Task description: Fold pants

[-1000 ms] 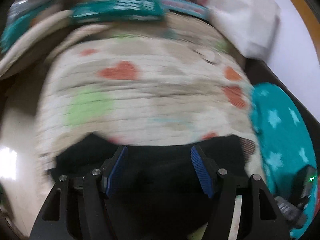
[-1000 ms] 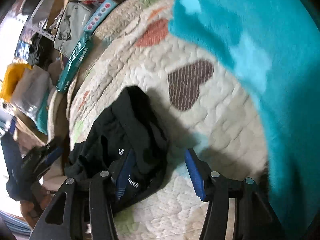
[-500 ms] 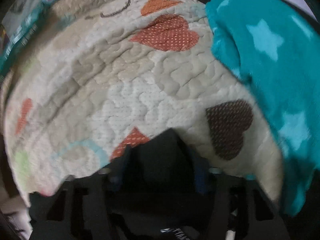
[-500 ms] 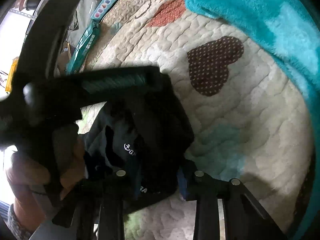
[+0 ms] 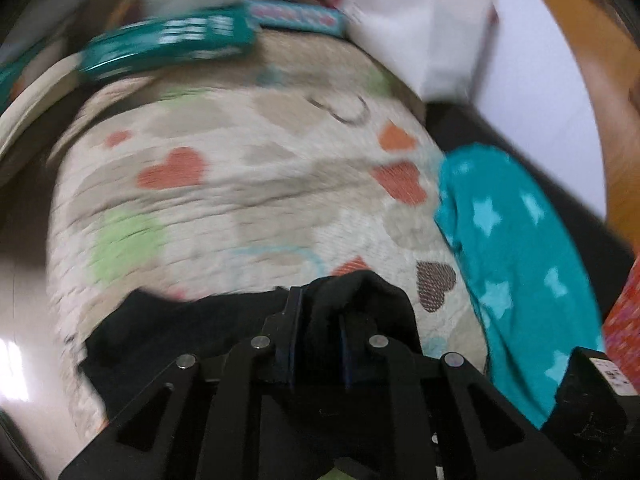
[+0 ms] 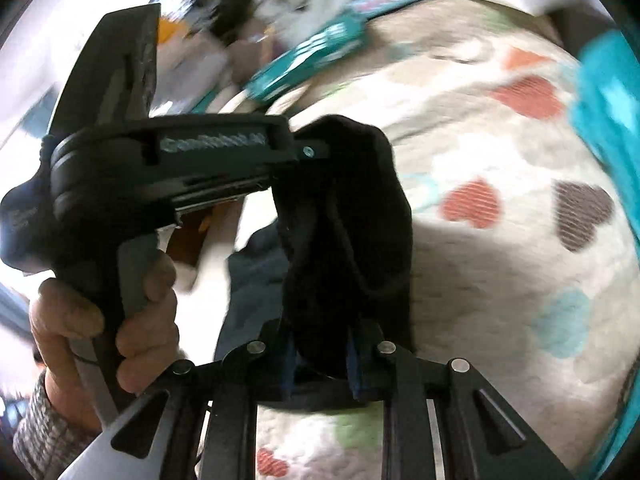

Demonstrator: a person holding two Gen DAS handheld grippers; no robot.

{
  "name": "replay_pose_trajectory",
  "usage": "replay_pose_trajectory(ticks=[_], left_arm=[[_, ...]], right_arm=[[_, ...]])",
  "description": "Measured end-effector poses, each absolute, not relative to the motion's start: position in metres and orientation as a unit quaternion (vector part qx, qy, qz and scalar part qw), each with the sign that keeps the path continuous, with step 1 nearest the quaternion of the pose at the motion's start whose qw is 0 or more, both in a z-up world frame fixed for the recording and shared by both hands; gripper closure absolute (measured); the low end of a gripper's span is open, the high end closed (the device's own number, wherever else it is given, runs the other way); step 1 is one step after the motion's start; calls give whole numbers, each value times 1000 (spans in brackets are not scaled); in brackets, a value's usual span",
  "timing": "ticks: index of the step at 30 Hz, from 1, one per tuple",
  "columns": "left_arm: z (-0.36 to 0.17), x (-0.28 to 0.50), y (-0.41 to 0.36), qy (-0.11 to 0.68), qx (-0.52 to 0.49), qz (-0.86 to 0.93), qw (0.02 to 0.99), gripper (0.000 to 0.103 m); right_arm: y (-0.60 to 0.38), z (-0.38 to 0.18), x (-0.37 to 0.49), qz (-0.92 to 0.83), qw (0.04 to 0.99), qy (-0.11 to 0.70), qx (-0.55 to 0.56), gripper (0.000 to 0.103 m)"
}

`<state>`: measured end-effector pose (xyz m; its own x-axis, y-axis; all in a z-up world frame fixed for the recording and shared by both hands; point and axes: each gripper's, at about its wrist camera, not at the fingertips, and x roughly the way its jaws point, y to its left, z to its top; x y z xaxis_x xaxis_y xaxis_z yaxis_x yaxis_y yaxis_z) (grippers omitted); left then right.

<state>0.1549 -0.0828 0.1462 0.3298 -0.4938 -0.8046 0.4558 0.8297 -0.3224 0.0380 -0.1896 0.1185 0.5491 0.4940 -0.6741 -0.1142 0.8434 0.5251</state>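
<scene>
Both the left tongs (image 5: 316,332) and the right tongs (image 6: 322,360), jaws just closing, now pinch the black pants (image 6: 348,216) bunched over the heart-print quilt (image 5: 248,208); the pickup seems done, so next they likely spread the pants flat.

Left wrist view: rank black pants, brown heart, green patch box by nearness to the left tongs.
1. black pants, clamped in the left tongs.
2. brown heart, just right of the tongs on the quilt.
3. green patch box, far edge, upper left.
</scene>
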Motion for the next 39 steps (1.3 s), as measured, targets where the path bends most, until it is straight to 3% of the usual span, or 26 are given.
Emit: replay_pose_trajectory(ticks=[4, 13, 15, 16, 18, 19, 20, 24, 28, 33, 38, 39], left_arm=[[142, 156, -1, 494, -97, -249, 827, 91], [59, 152, 111, 525, -240, -169, 799, 90], [45, 153, 124, 531, -269, -156, 788, 85], [38, 154, 129, 536, -285, -146, 781, 83], [28, 156, 139, 542, -316, -141, 766, 66], [24, 156, 145, 541, -332, -143, 759, 64], [21, 155, 151, 540, -344, -143, 755, 61], [23, 150, 173, 528, -391, -124, 743, 59], [48, 138, 183, 497, -363, -77, 784, 58], [83, 127, 141, 463, -279, -127, 832, 58], [61, 134, 98, 509, -153, -104, 840, 56], [52, 137, 95, 521, -134, -89, 838, 49]], right_arm=[[-133, 122, 46, 215, 848, 459, 154, 81], [-35, 71, 53, 243, 824, 511, 19, 82], [-25, 65, 56, 244, 826, 509, -4, 81], [-17, 63, 49, 251, 827, 503, -23, 77], [-12, 66, 44, 261, 829, 493, -41, 64], [-10, 70, 38, 277, 825, 490, -44, 42], [-9, 74, 31, 295, 819, 489, -47, 29], [-15, 85, 6, 327, 808, 484, -73, 25], [-52, 93, -2, 322, 808, 489, -62, 25], [-104, 94, 21, 238, 838, 491, -23, 25], [-146, 86, 44, 182, 843, 501, 73, 25], [-148, 85, 46, 178, 842, 503, 81, 25]])
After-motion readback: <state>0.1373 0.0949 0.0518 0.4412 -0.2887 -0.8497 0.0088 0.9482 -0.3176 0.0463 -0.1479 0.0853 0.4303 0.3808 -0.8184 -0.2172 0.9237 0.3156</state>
